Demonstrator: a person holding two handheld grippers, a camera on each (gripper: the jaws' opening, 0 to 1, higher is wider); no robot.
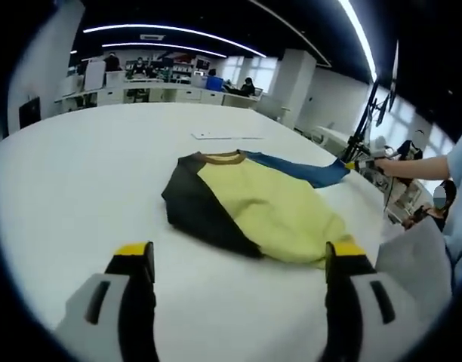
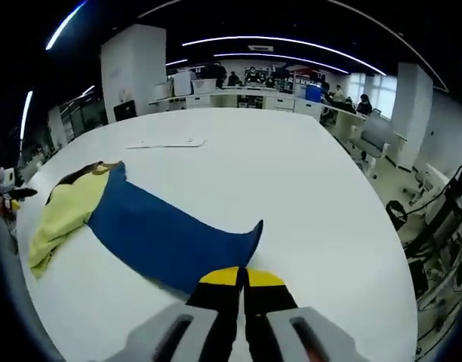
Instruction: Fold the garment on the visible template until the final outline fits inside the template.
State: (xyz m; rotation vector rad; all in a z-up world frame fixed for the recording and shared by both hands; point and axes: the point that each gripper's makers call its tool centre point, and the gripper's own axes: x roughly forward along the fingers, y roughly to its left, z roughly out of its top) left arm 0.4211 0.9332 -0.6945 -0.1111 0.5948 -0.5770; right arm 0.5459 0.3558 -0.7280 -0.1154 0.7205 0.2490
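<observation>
A garment [image 1: 265,207] lies flat on the white table [image 1: 87,173], with a yellow body, a black sleeve [image 1: 197,207], a blue sleeve [image 1: 303,170] and a brown collar. My left gripper [image 1: 238,256] is open and holds nothing, its jaws standing just short of the garment's near hem. In the right gripper view the blue sleeve [image 2: 167,234] stretches across the table toward my right gripper [image 2: 242,277], which is shut on its near edge. From the left gripper view, the right gripper [image 1: 353,163] sits at the sleeve's far end, with a person's hand [image 1: 393,167] behind it.
A flat white sheet [image 1: 227,136] lies on the table beyond the collar, also visible as the sheet [image 2: 167,142]. Desks with seated people [image 1: 246,87] line the far wall. Black stands [image 1: 367,121] and chairs [image 2: 371,132] stand off the table's edge.
</observation>
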